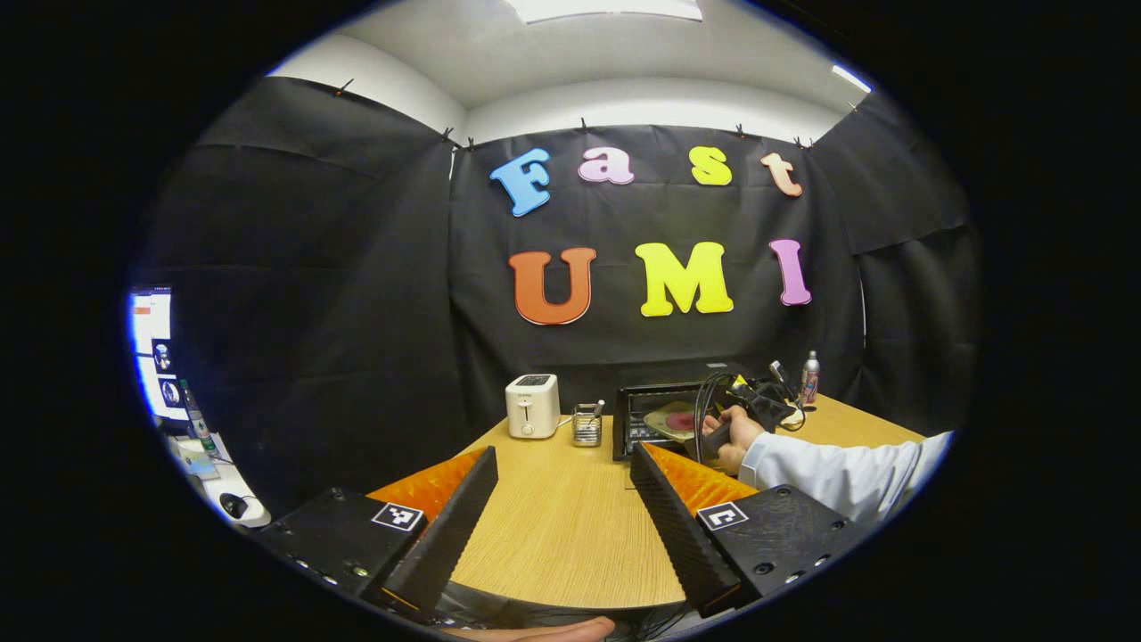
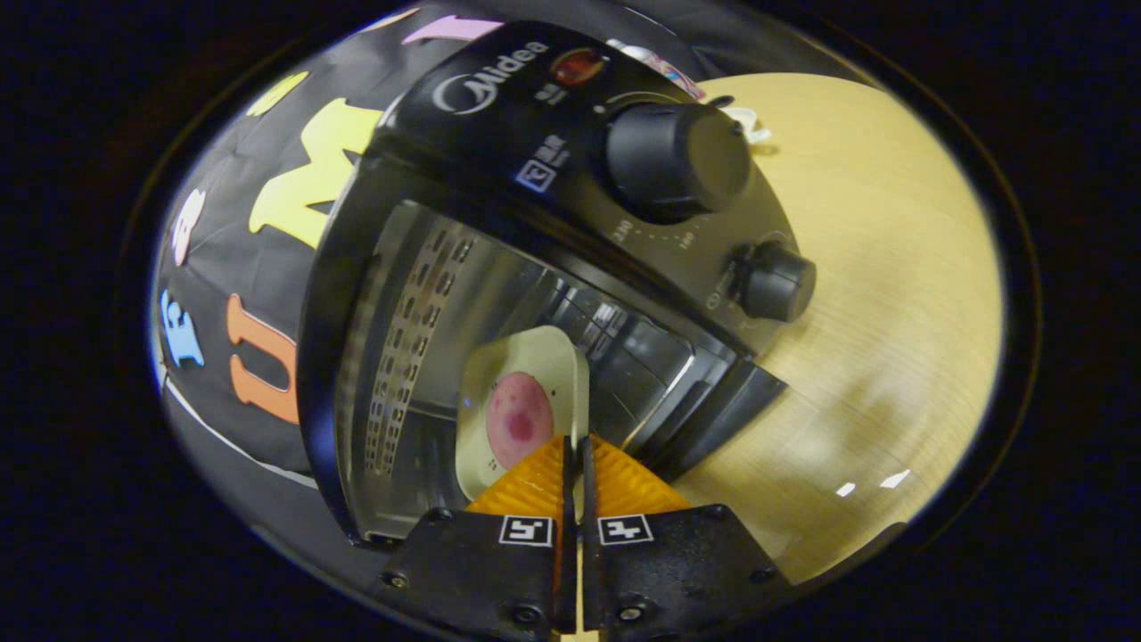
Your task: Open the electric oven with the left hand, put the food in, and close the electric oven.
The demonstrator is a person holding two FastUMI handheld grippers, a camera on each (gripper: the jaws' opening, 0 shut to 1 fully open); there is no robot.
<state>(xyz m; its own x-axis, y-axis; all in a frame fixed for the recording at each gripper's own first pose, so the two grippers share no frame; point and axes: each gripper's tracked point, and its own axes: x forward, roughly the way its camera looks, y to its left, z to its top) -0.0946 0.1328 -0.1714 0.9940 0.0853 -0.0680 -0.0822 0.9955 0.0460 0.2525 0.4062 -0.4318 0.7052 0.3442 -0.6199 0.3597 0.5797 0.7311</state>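
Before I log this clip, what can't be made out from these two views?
- Oven interior, left gripper view: too small, and the hand holding the right claw covers part.
- Plate near edge, right gripper view: hidden between that claw's fingers.
- Oven door, right gripper view: cut off below.
- Food type: unclear.

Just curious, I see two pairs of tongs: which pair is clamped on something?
The right tongs: shut on the edge of the plate of food, holding it inside the open oven. The left tongs gape wide over the bare table.
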